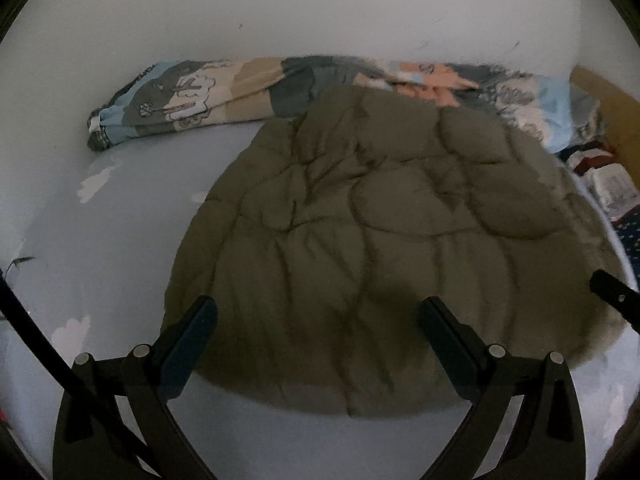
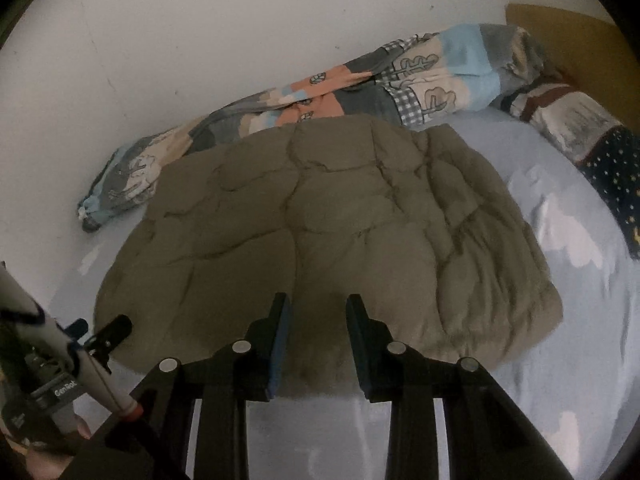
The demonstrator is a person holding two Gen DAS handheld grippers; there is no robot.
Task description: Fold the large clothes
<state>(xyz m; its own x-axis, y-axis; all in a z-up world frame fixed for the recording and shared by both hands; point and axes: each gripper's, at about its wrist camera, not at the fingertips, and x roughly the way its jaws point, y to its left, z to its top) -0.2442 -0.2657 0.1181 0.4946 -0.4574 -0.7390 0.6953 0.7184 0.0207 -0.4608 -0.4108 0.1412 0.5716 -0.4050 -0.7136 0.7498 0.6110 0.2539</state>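
Observation:
An olive-green quilted padded garment lies folded in a flat rounded block on the pale blue bed sheet; it also shows in the right wrist view. My left gripper is wide open above the garment's near edge, holding nothing. My right gripper is open with a narrower gap, over the garment's near edge, with nothing between its fingers. The left gripper's tip shows in the right wrist view at the garment's near left corner. The right gripper's finger shows at the right edge of the left wrist view.
A rolled patterned duvet lies along the white wall behind the garment, also in the right wrist view. A dark starred pillow and a yellow headboard are at the far right.

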